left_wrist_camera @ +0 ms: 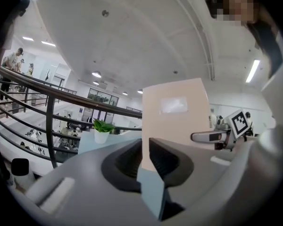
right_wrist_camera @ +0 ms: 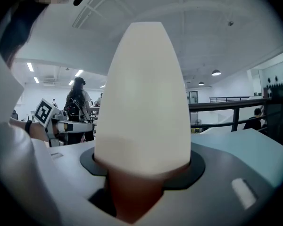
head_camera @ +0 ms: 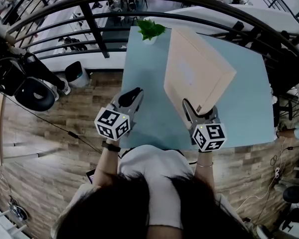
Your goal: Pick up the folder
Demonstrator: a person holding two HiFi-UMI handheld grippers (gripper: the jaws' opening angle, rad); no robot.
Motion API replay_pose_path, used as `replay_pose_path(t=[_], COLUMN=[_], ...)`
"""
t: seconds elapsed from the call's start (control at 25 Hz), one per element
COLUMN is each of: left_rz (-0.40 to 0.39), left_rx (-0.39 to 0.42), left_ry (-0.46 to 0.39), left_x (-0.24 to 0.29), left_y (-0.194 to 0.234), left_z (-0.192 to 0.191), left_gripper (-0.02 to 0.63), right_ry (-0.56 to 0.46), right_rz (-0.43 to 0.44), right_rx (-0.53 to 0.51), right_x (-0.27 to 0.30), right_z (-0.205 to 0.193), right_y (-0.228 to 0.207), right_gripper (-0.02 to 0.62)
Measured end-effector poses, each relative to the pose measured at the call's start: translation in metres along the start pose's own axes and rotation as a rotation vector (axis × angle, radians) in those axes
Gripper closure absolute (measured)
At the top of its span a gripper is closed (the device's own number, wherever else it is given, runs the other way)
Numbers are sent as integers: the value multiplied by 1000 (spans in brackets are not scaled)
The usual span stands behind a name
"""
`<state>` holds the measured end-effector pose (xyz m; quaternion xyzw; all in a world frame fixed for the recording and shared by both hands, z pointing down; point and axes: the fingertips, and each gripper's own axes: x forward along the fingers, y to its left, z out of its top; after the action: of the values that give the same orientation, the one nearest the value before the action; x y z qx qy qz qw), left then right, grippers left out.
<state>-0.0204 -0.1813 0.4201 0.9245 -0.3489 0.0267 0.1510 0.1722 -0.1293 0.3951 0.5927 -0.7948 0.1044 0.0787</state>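
Head view: right claw (head_camera: pixel 198 112) clamps the folder's (head_camera: pixel 197 68) near corner, so the folder hangs tilted above the tabletop (head_camera: pixel 149 118). Left gripper view: left claw (left_wrist_camera: pixel 148 147) narrowly parted, empty, apart from the folder. Right gripper view: folder fills the jaws.

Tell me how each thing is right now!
Folder, held up and tilted, gripped at its near corner.
Right hand-held gripper, shut on the folder.
Left hand-held gripper, jaws slightly apart, empty.
Plant, standing upright.
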Motion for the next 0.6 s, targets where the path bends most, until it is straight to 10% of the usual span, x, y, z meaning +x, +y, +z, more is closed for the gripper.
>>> replay_pose_path(t=[0.6], left_rz=[95], left_rx=[77], left_ry=[59], left_x=[-13], left_y=[6], left_z=[-18], left_gripper=[549], right_ry=[30], right_rz=[-90], right_rx=[-82], right_x=[-6], right_z=[-25], right_y=[-4], right_gripper=[321])
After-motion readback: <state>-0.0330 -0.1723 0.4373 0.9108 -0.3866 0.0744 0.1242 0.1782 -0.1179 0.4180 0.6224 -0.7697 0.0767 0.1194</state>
